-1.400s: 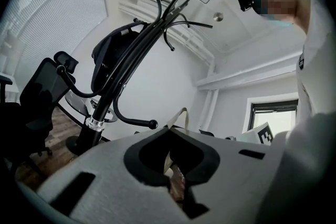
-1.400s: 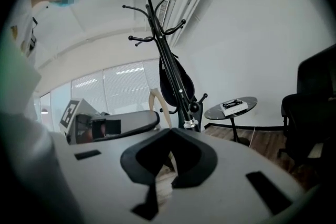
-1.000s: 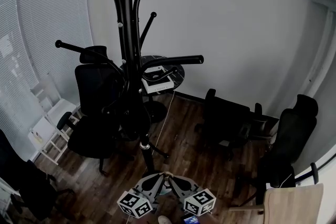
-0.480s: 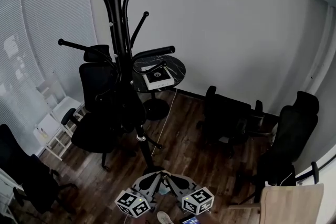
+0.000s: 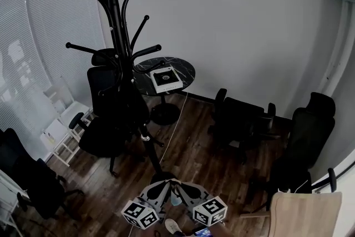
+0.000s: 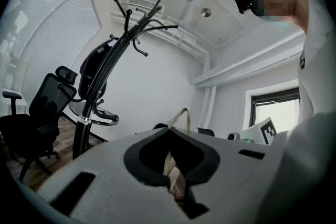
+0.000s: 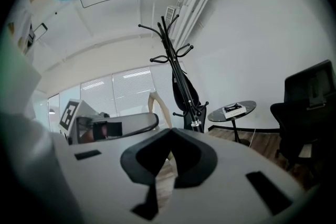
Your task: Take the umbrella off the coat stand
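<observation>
**benchrat:** where's the umbrella right now?

**me:** It's on the coat stand (image 5: pixel 114 19). The black umbrella (image 7: pixel 184 89) hangs folded right against the pole, below the hooks, over by the window blinds (image 5: pixel 50 36). An office chair (image 5: pixel 102 86) sits just behind it, so in my head view the two blur into one dark blob. The right gripper view shows it a lot cleaner.

**benchrat:** and your hands?

**me:** Both are low at the bottom edge of my head view, side by side, well apart from the stand. My left gripper (image 6: pixel 169 131) has its jaws pressed together with nothing in them. The right gripper (image 7: pixel 170 132) is the same deal — tips meeting, empty. Just past the stand there's a small round tabletop (image 5: pixel 186 66) by the wall, with a flat white-edged box (image 5: pixel 165 77) lying on it.
</observation>
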Available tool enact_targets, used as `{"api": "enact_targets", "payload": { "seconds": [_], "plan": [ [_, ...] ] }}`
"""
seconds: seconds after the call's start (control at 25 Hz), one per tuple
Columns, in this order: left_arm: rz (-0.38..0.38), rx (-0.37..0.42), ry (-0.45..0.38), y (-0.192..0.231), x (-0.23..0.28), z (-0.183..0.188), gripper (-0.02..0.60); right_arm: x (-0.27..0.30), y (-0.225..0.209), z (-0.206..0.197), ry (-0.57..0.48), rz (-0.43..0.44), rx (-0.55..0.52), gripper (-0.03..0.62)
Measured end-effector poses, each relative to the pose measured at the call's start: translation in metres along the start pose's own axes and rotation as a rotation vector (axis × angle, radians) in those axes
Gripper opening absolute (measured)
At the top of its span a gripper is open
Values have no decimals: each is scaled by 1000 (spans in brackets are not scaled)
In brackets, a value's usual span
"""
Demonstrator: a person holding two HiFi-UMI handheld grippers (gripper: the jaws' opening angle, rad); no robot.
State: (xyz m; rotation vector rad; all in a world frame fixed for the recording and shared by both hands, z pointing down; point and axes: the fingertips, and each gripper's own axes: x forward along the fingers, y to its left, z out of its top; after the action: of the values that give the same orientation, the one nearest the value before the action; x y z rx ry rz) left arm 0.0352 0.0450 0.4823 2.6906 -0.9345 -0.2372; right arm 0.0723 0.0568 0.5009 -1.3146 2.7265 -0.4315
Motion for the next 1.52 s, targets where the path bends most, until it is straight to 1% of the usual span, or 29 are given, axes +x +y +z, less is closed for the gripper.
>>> {"api": "enact_targets", "payload": {
  "seconds": [0.32,0.44,0.64,1.12,1.52],
  "plan": [
    [5,4,-14,-40,-20,-14,20,-38,18,-8,1,6,-10,14],
    [11,1,-29,-48,-29,-13,20,-49,26,-10,-2,5,-16,14],
    [10,7,-32,-59,-40,-16,20,-61,37,-12,-3,6,-27,14],
    [2,12,-32,-69,-53,-17,20,-70,51,-15,-5,9,-47,14],
    [4,16,-40,-70,-54,-14,20,-73,50,-11,-20,5,-42,14]
  ]
}}
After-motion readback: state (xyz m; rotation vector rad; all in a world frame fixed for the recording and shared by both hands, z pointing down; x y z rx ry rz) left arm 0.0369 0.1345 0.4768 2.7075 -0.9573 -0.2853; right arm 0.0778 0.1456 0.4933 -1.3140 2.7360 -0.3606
